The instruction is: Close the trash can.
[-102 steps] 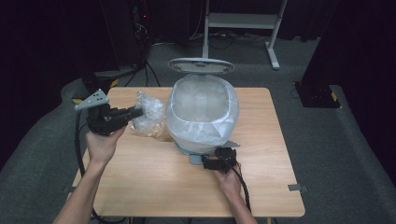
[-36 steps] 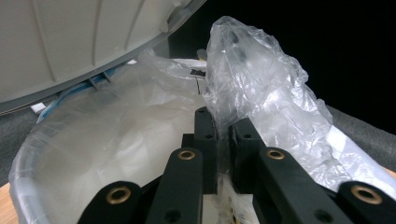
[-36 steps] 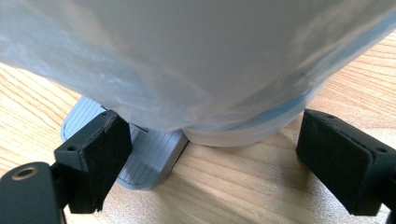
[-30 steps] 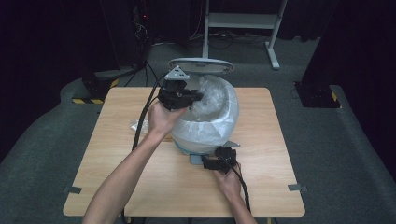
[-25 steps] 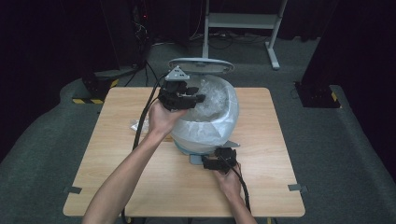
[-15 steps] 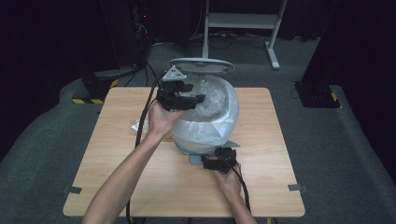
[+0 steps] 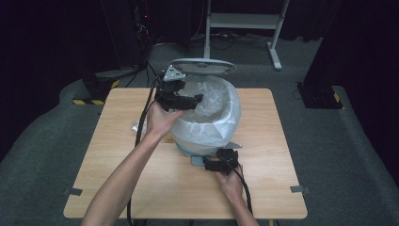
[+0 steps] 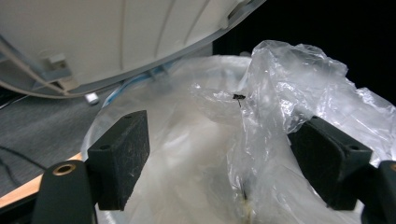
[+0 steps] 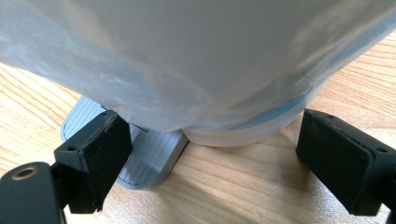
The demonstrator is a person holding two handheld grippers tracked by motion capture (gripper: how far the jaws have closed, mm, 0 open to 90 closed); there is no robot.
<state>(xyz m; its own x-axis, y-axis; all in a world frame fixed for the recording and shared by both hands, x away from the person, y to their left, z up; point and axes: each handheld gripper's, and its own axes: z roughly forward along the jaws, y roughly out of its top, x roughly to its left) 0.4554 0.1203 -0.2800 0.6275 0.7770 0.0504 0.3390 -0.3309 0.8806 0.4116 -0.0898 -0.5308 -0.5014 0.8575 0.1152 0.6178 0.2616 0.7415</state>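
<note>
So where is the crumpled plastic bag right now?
The crumpled plastic bag sits in the lined bin's open mouth, under the raised lid, between the left gripper's open jaws in the left gripper view.

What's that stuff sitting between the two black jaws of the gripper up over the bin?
In the left gripper view, crumpled clear plastic lies between the left gripper's wide-open jaws, which have just been opening, over the bag-lined pedal bin. The pads do not press it.
</note>
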